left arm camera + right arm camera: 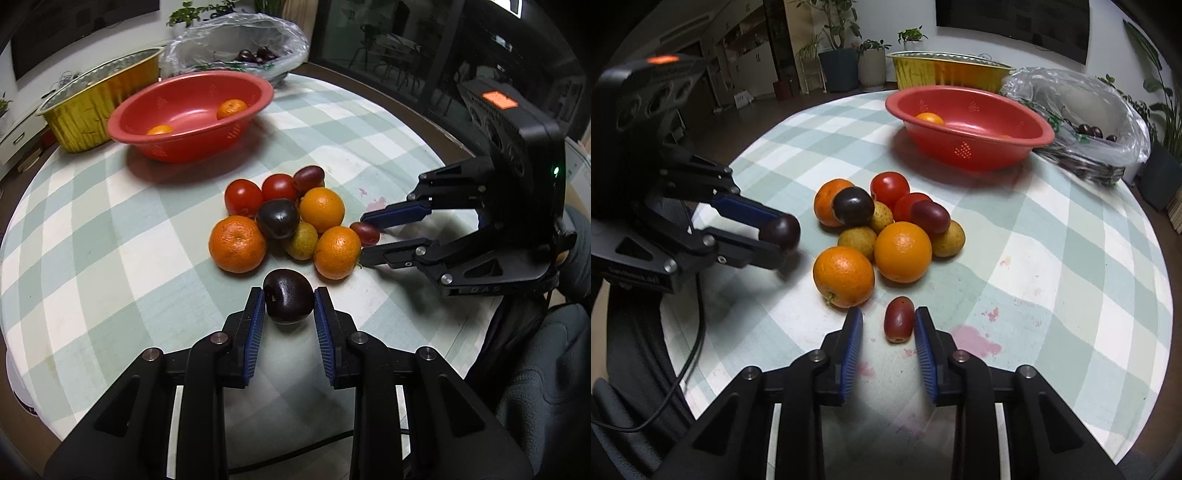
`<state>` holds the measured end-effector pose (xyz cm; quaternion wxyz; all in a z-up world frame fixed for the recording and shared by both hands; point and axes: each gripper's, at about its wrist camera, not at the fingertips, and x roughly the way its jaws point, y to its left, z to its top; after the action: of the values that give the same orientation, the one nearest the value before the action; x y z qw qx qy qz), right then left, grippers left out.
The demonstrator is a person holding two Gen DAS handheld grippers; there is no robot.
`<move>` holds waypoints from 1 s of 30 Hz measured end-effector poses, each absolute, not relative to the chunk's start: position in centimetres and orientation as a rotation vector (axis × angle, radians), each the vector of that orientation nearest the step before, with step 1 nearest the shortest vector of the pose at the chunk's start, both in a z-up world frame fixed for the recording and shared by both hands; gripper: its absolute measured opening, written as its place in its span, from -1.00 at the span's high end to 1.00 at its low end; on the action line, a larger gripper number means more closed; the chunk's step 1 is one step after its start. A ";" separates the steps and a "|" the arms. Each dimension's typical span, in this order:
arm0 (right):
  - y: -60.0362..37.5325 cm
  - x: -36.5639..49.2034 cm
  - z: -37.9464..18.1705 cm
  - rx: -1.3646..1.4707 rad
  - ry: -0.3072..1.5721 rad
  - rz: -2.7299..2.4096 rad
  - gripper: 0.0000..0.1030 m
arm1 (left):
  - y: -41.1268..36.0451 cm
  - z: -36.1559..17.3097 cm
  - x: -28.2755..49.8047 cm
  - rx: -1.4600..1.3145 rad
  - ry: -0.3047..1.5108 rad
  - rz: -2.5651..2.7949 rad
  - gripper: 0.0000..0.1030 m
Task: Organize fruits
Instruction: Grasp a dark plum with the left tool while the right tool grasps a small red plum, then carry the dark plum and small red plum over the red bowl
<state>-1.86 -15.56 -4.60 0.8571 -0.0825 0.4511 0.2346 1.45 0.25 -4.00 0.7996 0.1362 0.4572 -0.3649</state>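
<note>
A dark plum (288, 301) sits between the blue pads of my left gripper (289, 308), which is shut on it; the right wrist view shows this plum (781, 230) held just above the checked cloth. My right gripper (888, 326) straddles a small oblong red fruit (898, 319) lying on the cloth. Its right pad is close against the fruit and a gap shows at the left pad, so the jaws are open. Beyond both grippers lies a pile of oranges (237, 243), red tomatoes (242, 197), another dark plum (277, 218) and yellowish fruits (857, 240).
A red bowl (177, 147) holding two oranges stands at the far side of the round table (110, 240). Behind it are a gold foil tray (85, 110) and a clear plastic bag (240, 40) with dark plums. Pink stains mark the cloth (975, 339).
</note>
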 end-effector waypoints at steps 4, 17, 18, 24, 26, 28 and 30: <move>-15.5 -1.7 -4.7 -0.190 0.953 0.473 0.51 | 0.7 -3.9 1.4 0.278 0.974 -0.767 0.50; -15.8 -1.8 -4.4 -0.161 0.959 0.459 0.66 | 1.2 -3.3 1.4 0.254 0.954 -0.751 0.50; -15.9 -1.8 -4.2 -0.155 0.958 0.459 0.66 | 1.2 -3.2 1.4 0.253 0.952 -0.749 0.50; -16.9 -2.1 -3.3 -0.111 0.940 0.455 0.66 | 1.1 -2.6 1.6 0.246 0.936 -0.743 0.50; -17.3 -2.1 -3.0 -0.094 0.933 0.451 0.66 | 1.1 -2.1 1.9 0.244 0.926 -0.737 0.50; -17.9 -2.0 -2.6 -0.078 0.927 0.442 0.66 | 1.2 -1.5 2.4 0.243 0.913 -0.729 0.50; -18.7 -1.7 -2.2 -0.058 0.919 0.432 0.66 | 1.3 -0.9 3.0 0.243 0.900 -0.722 0.50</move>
<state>-1.70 -18.68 -2.23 0.8736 -0.0279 0.4398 0.2066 3.03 1.33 -0.89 0.8313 0.1145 0.4243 -0.3403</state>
